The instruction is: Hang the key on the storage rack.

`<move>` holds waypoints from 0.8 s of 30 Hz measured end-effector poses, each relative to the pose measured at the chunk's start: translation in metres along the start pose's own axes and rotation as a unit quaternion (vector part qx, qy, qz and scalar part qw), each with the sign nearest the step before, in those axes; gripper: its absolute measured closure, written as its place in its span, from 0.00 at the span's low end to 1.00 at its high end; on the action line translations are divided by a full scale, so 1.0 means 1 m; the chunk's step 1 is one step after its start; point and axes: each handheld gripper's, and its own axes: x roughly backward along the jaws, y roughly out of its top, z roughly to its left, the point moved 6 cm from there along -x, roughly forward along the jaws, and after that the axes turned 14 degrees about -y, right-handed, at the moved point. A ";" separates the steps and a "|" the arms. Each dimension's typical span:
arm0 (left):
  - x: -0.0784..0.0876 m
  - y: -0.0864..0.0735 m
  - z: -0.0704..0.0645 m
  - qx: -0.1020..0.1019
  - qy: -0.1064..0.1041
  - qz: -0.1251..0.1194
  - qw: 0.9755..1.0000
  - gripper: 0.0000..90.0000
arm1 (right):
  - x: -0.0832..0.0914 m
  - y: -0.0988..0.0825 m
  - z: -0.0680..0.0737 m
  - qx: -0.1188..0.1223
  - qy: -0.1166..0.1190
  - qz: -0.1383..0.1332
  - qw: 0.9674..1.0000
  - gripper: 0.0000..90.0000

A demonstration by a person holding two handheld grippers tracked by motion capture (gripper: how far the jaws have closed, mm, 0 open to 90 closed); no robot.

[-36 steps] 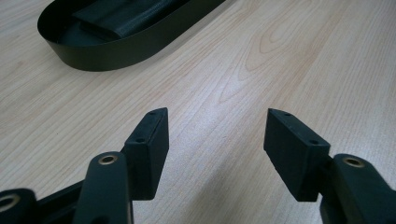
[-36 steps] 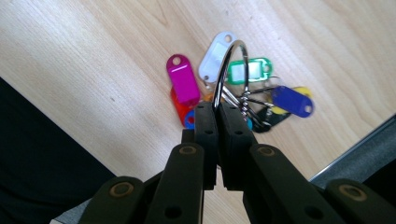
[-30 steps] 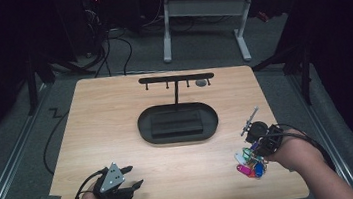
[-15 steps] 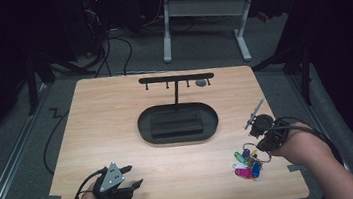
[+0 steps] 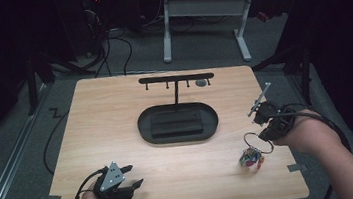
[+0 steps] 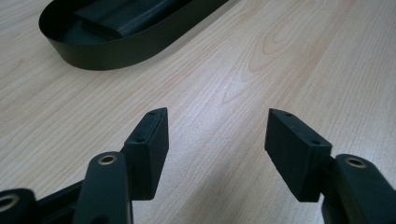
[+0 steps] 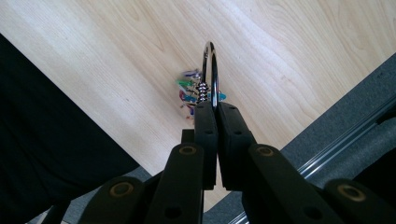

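From above, the wooden table (image 5: 118,136) is lying mostly bare, with wide open boards running between the two hands; a black oval tray (image 5: 177,123) is sitting in the middle and a black rack with small pegs (image 5: 176,78) is standing just behind it. The left gripper (image 5: 132,177) is resting near the table's near left corner, its jaws standing spread with nothing between them. The right gripper (image 5: 265,134) is hovering close to the right edge, raised off the boards, and a metal ring (image 5: 258,143) is hanging from its tips with a bunch of coloured keys (image 5: 250,157) dangling beneath, just above or touching the wood, well apart from the tray. Looking along the left gripper (image 6: 215,133), the spread jaws are framing bare wood, with the tray (image 6: 107,51) lying farther off toward the upper left. Looking along the right gripper (image 7: 216,106), the jaws are pressing together on the ring (image 7: 211,70), pinching its near side; the keys (image 7: 189,91) are hanging below it over the wood, close to where the table edge is meeting the grey floor (image 7: 345,107).
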 end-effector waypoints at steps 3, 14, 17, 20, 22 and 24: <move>0.001 0.000 0.001 0.000 0.001 -0.002 1.000 0.45 | 0.005 0.004 -0.003 -0.001 0.002 -0.003 1.000 0.98; 0.003 -0.001 0.000 0.002 0.001 -0.003 1.000 0.45 | 0.013 0.023 -0.012 -0.013 0.011 -0.013 1.000 0.98; 0.004 -0.002 0.001 0.005 0.003 -0.004 1.000 0.45 | 0.015 0.029 -0.014 -0.011 0.014 -0.017 1.000 0.98; 0.004 -0.002 0.001 0.006 0.002 -0.007 1.000 0.45 | 0.015 0.035 -0.017 -0.013 0.015 -0.018 1.000 0.98; 0.004 -0.003 0.001 0.006 0.002 -0.006 1.000 0.45 | 0.016 0.040 -0.018 -0.014 0.013 -0.020 1.000 0.98; 0.004 -0.003 0.001 0.006 0.003 -0.006 1.000 0.45 | 0.016 0.045 -0.020 -0.014 0.013 -0.023 1.000 0.98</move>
